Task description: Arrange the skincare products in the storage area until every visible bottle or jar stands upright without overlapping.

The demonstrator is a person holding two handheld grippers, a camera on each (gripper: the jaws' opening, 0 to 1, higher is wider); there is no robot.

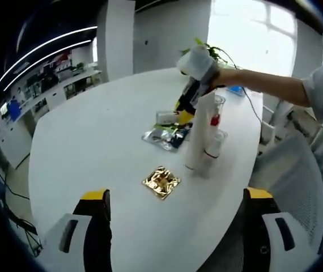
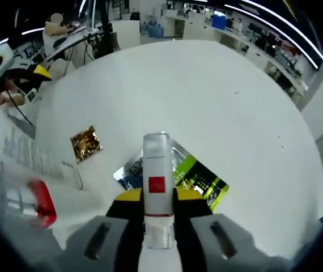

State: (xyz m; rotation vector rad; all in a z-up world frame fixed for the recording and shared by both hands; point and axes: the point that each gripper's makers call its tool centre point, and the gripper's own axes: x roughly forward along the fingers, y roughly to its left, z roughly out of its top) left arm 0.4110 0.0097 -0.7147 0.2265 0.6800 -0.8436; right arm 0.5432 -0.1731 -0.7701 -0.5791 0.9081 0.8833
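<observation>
Right gripper (image 2: 158,212) clamps a bottle (image 2: 157,181) (red square label) over the foil sachet (image 2: 175,173). Left gripper (image 1: 175,218) gapes, nothing between its jaws, short of the gold packet (image 1: 161,182) on the table (image 1: 93,136).

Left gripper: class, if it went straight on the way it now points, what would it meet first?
Probably the gold foil sachet, lying flat on the white table ahead of the open left gripper. The tall white bottles stand further on, slightly right. Depth is uncertain.
</observation>
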